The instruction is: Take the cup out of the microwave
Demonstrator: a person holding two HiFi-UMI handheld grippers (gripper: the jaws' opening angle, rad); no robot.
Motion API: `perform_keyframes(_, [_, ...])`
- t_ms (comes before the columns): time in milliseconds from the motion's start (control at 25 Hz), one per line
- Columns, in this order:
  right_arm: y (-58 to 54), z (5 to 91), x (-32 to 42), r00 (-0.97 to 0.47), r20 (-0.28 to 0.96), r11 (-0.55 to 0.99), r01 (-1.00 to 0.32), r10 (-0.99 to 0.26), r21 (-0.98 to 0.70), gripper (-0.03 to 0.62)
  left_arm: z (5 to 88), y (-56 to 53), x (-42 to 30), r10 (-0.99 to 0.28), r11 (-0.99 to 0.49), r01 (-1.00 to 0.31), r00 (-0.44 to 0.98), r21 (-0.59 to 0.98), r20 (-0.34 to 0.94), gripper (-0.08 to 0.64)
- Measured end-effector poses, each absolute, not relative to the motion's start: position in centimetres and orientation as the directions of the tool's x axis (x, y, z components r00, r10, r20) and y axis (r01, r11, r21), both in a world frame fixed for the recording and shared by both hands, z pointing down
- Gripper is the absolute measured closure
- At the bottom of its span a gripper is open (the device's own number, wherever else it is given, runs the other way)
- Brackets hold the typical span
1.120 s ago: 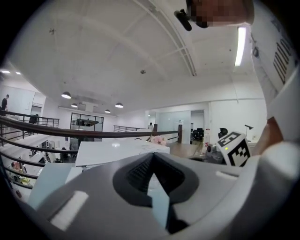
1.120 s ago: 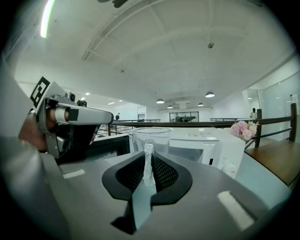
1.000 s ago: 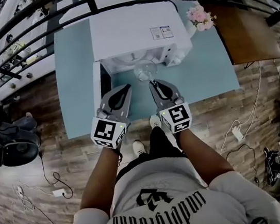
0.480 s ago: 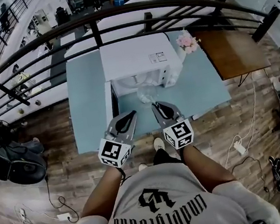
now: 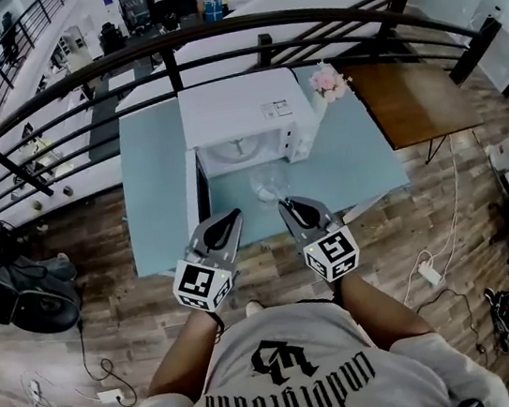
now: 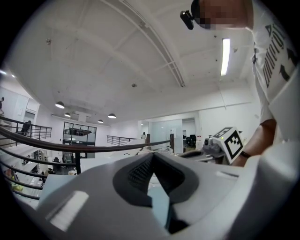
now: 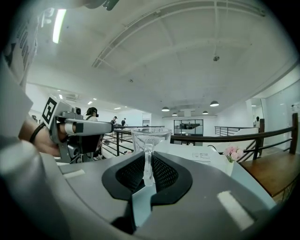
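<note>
A clear glass cup [image 5: 269, 184] hangs over the blue table [image 5: 154, 194], in front of the white microwave [image 5: 237, 115]. The microwave's door [image 5: 194, 190] stands open to the left. My right gripper [image 5: 285, 206] is shut on the cup's handle; in the right gripper view the cup [image 7: 150, 136] stands upright just beyond the right gripper [image 7: 148, 158]. My left gripper [image 5: 234, 217] hovers beside it, to the left. In the left gripper view the left gripper [image 6: 153, 157] is shut with nothing in it.
A small vase of pink flowers [image 5: 328, 82] stands at the microwave's right. A brown table [image 5: 405, 99] adjoins the blue one on the right. A dark railing [image 5: 210, 36] runs behind the tables. Cables lie on the wooden floor [image 5: 428, 219].
Both grippers have drawn back from the microwave toward the person and risen. The cup came along in the right gripper, from the microwave's mouth to out over the table.
</note>
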State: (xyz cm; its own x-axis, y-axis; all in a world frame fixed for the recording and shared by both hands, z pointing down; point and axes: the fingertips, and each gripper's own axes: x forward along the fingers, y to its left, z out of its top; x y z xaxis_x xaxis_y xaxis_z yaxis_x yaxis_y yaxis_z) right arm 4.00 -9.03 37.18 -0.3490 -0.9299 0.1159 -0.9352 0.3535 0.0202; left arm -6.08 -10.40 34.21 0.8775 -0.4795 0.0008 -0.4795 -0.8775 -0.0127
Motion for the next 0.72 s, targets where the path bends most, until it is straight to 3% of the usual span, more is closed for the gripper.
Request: perform_keyframes(720, [3.9, 36.9, 12.0, -0.488, 0.11, 0.491, -0.871, -0.866, -0.007, 0.558, 34.3, 2.8, 1.6, -0.589, -0.808, -0.588, 0.808, -0.022, 0.014, 0.511])
